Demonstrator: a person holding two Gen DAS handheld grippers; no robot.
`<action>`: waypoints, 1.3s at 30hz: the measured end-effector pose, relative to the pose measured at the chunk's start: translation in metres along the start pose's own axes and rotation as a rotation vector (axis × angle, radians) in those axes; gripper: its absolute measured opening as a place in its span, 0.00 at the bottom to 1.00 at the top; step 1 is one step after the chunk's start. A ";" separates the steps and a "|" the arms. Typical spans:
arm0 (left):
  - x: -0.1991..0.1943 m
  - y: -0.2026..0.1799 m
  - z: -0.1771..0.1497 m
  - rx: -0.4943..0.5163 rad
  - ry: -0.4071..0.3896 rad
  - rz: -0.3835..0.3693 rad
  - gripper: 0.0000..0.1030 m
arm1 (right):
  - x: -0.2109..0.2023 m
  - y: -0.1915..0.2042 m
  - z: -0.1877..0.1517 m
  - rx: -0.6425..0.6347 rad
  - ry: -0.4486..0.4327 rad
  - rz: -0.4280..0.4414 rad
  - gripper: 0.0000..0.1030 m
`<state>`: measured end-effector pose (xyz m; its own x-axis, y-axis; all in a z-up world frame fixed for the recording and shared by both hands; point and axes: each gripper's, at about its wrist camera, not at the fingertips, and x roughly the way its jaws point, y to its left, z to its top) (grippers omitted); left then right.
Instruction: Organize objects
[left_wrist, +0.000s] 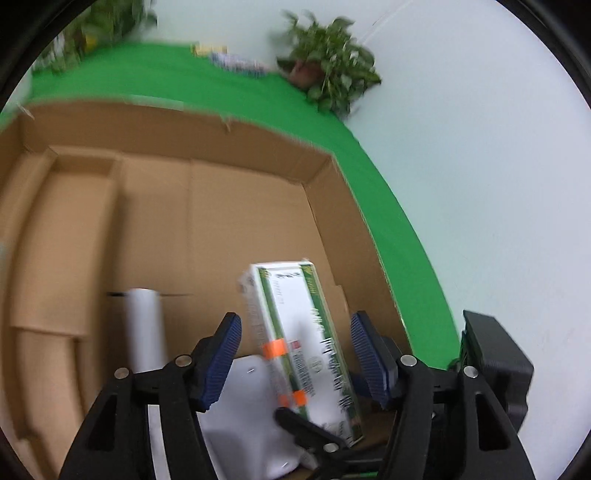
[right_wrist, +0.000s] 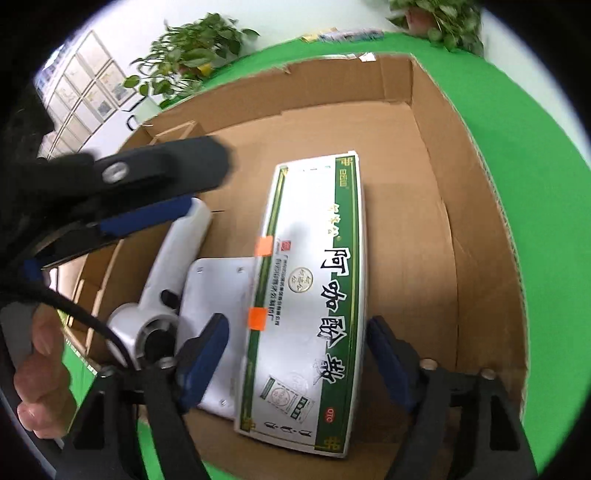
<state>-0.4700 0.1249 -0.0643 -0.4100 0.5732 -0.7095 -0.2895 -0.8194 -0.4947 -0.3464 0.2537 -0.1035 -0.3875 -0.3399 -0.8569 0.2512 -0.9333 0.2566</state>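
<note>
At nine o'clock in the cardboard box (right_wrist: 436, 155) my left gripper (right_wrist: 147, 206) hangs, jaws apart, over the white tool (right_wrist: 173, 266). At centre the green-and-white carton (right_wrist: 314, 280) lies flat, between my right gripper (right_wrist: 299, 350)'s spread, empty jaws. Closing crookedly could skid it onto the tool.

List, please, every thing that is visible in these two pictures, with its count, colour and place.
cardboard box: 1, brown, open, on the green surface
medicine carton: 1, white and green with two orange stickers, inside the box, partly over the flat white piece
flat white piece: 1, white, in the box, left of the carton
white handled device: 1, white, in the box, far left
green surface: 1, green, under the box
potted plants: 2, green, at the far edge
left hand-held gripper: 1, black with blue pads, open above the carton
right hand-held gripper: 1, black with blue pads, open either side of the carton
person's hand: 1, lower left
</note>
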 end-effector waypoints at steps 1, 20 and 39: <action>-0.010 0.000 -0.005 0.019 -0.028 0.020 0.63 | -0.007 0.003 -0.003 -0.013 -0.025 -0.016 0.76; -0.087 0.050 -0.166 0.202 -0.473 0.578 0.88 | -0.040 0.044 -0.071 -0.103 -0.546 -0.324 0.83; -0.078 0.042 -0.149 0.217 -0.432 0.593 1.00 | -0.035 0.041 -0.076 -0.100 -0.593 -0.375 0.94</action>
<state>-0.3212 0.0458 -0.1047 -0.8385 0.0239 -0.5444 -0.0602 -0.9970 0.0490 -0.2556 0.2360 -0.0970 -0.8741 -0.0302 -0.4848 0.0755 -0.9944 -0.0743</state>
